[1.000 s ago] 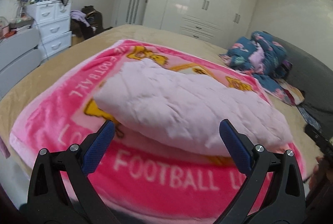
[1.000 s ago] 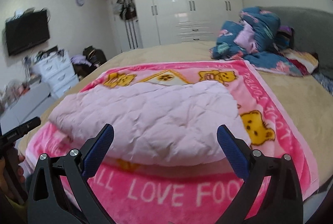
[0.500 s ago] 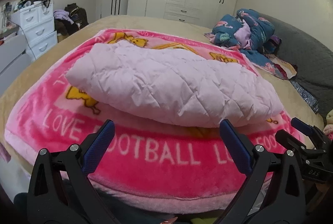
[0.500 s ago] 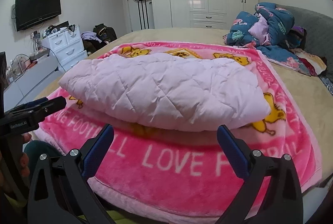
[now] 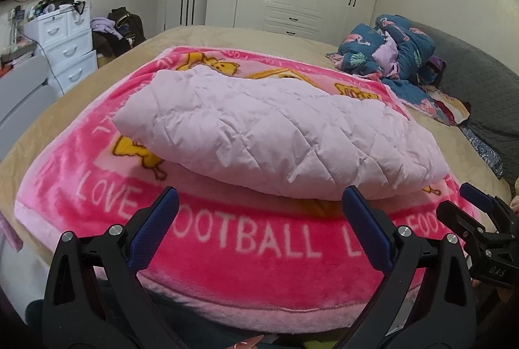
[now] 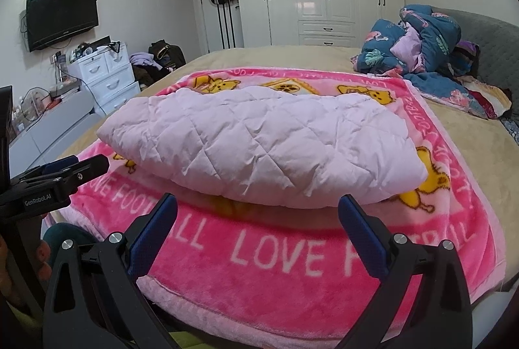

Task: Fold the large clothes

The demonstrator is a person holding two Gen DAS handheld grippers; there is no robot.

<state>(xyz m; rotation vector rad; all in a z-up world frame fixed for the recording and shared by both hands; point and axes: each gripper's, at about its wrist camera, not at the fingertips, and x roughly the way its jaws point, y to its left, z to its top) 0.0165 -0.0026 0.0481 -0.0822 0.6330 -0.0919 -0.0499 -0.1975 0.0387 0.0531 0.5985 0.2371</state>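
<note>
Coat [image 5: 279, 134] folded, underside hidden, tongs [image 6: 258, 216] empty

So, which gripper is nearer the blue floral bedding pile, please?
Right: the right gripper is on the bedding pile side; the left gripper is across, toward the drawers.

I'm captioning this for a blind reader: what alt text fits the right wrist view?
A folded pale pink quilted garment lies on a bright pink blanket spread over a bed, seen between the open right gripper. The left gripper shows at the left edge.
</note>
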